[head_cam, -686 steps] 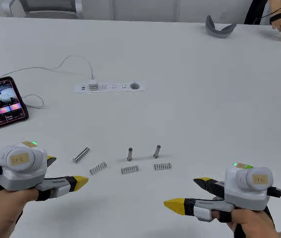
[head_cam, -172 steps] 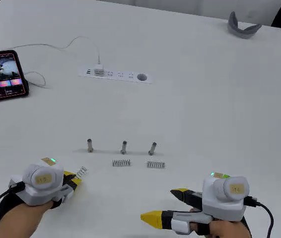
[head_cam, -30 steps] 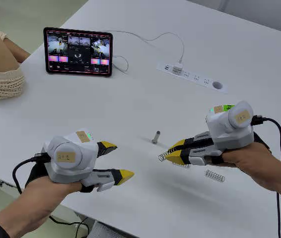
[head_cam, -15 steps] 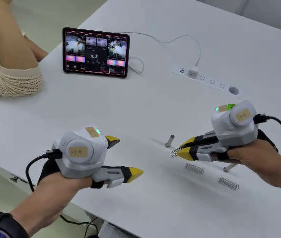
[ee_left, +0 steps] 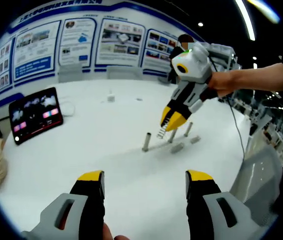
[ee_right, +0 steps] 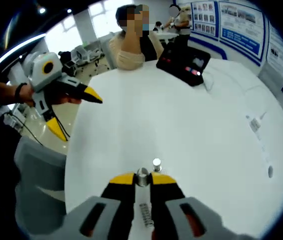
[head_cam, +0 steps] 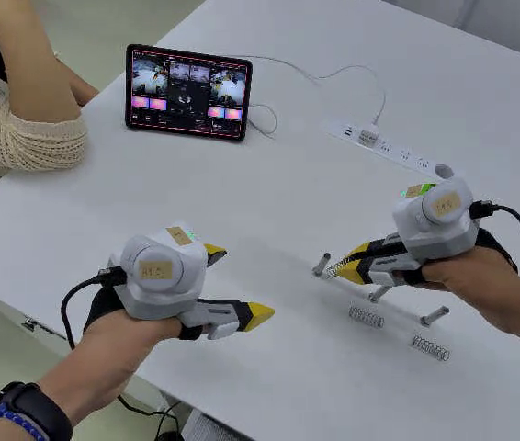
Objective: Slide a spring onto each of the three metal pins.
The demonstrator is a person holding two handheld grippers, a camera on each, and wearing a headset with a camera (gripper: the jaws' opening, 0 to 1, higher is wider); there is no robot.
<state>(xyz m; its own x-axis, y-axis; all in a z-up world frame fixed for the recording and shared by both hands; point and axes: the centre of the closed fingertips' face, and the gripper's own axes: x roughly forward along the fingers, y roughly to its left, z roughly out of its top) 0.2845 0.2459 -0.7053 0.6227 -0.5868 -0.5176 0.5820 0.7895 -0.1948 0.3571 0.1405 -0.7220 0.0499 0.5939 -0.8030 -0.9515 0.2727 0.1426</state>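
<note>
Your right gripper (head_cam: 347, 270) clamps the first spring (ee_right: 144, 212) at the end pin (head_cam: 321, 265) (no pin looks sleeved yet). Two springs (head_cam: 365, 317) lie beside the other pins (head_cam: 378, 293), and your left gripper (head_cam: 239, 283) hovers, jaws spread.

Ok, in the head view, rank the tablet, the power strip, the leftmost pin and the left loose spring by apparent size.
1. tablet, clearly the largest.
2. power strip, long but thin.
3. leftmost pin and left loose spring look about alike, too close to rank.
</note>
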